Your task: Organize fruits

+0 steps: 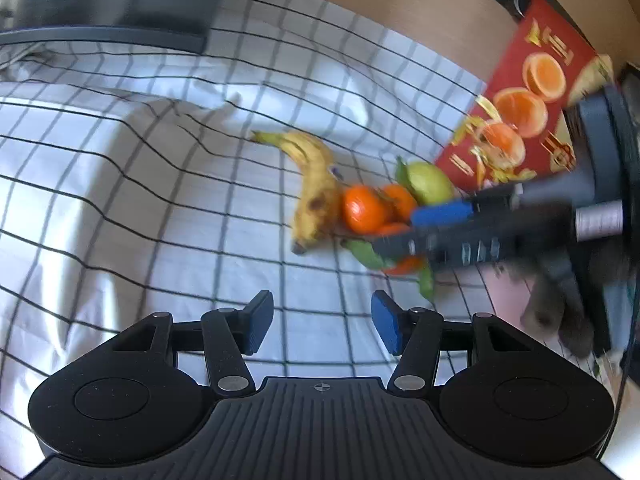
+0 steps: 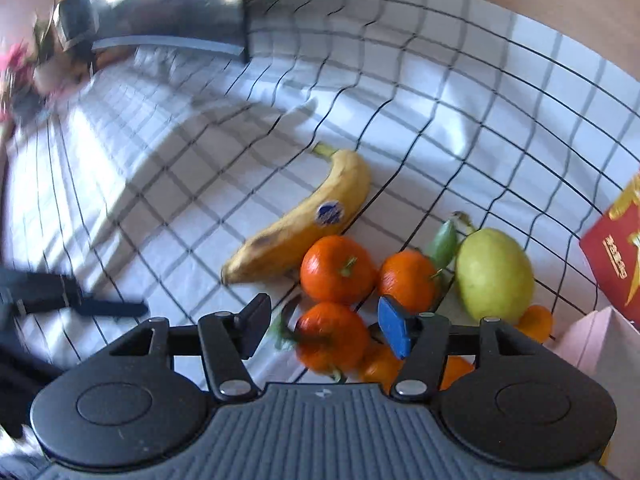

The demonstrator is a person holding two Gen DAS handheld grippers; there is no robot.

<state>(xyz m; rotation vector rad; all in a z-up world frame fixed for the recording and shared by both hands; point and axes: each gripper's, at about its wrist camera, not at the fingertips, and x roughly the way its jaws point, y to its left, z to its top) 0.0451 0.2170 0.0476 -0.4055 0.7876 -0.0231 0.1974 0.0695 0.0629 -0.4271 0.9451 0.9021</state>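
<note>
The right gripper (image 2: 324,330) hangs open over a mandarin (image 2: 332,336), not yet pinching. Small, round and soft-skinned: I'd squeeze gently across its middle. The left gripper (image 1: 322,326) gapes empty above the checked cloth (image 1: 160,184).

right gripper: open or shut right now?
Open. In the right wrist view the right gripper has a clear gap between its pads, with a tangerine showing between them; neither pad visibly presses on it.
</note>
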